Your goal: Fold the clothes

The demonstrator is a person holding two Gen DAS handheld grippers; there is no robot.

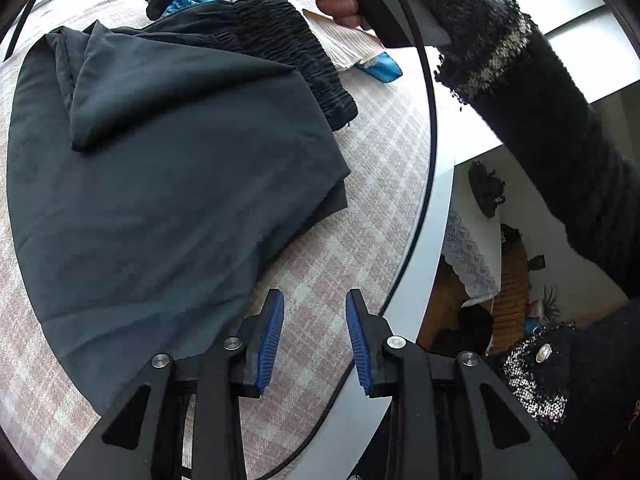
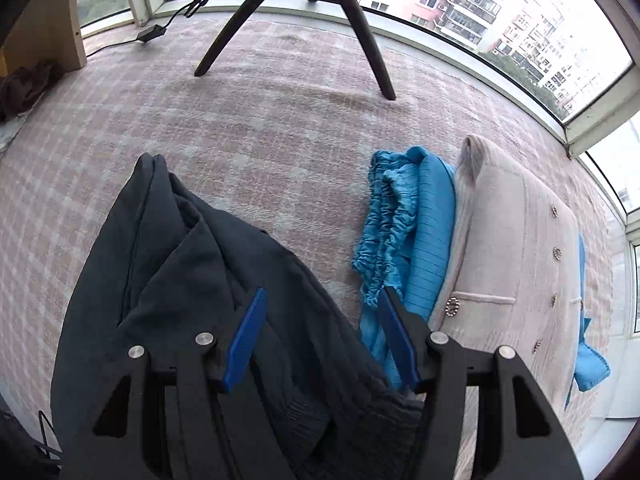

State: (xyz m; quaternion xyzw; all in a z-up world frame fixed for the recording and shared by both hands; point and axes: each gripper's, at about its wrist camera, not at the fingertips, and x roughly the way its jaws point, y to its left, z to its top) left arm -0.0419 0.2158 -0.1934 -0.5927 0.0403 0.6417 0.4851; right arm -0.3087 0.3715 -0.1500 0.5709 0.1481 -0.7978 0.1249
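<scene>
A dark garment [image 1: 160,180] lies loosely folded on the pink checked cloth [image 1: 380,168], its gathered elastic waistband [image 1: 288,52] at the far end. My left gripper [image 1: 314,308] hovers open just off the garment's near right edge, with only the checked cloth between its blue pads [image 1: 272,332]. In the right wrist view the same garment [image 2: 180,280] lies under my right gripper [image 2: 322,304], which stands open above the waistband end; its pads [image 2: 244,340] do not press on the fabric. A hand [image 1: 332,0] in a black knit sleeve holds that gripper at the top of the left wrist view.
A bright blue garment [image 2: 400,232] and a pale buttoned jacket [image 2: 512,260] lie stacked to the right of the dark one. Curved chair legs [image 2: 360,32] and a power cable [image 2: 152,32] stand further back by the windows. The surface's white edge [image 1: 432,240], with a black cable along it, runs close on the right.
</scene>
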